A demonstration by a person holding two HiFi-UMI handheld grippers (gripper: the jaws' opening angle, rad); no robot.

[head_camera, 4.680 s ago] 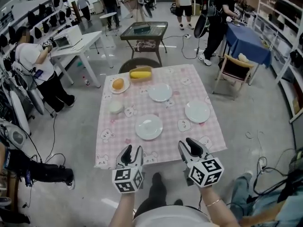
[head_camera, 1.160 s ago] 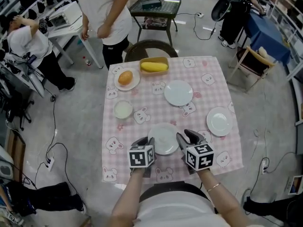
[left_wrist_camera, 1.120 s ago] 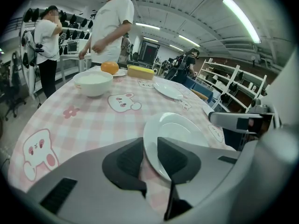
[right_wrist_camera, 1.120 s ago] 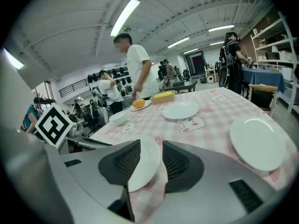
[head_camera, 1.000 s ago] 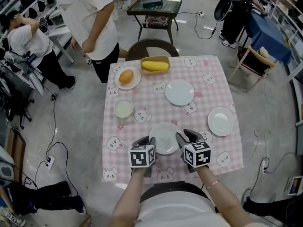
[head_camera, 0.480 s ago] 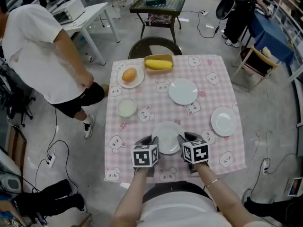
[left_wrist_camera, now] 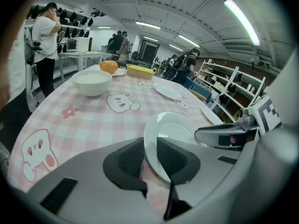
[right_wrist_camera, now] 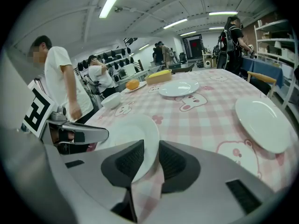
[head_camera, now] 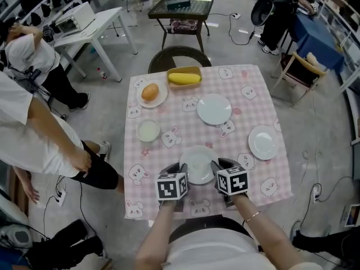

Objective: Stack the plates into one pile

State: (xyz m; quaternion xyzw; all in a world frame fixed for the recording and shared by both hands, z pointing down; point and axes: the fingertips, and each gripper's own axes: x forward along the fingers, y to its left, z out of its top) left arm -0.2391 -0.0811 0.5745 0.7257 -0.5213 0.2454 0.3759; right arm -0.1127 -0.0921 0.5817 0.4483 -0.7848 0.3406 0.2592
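A busy workshop with people about, and a pink checked tabletop [head_camera: 185, 129] below me. The near plate [head_camera: 198, 163] lies at its front edge, between my hands. My left tongs [head_camera: 178, 169] pinch its left rim. My right tongs [head_camera: 217, 166], whose jaws have just been closing, clasp its right rim. It looks stiff, glazed, slippery and breakable, though light, so I judge the rim the only hold: grip firmly and lift level. Beyond the near plate sits the far plate [head_camera: 214, 109], to its right the side plate [head_camera: 263, 142], and beyond it to the left a bowl [head_camera: 148, 131].
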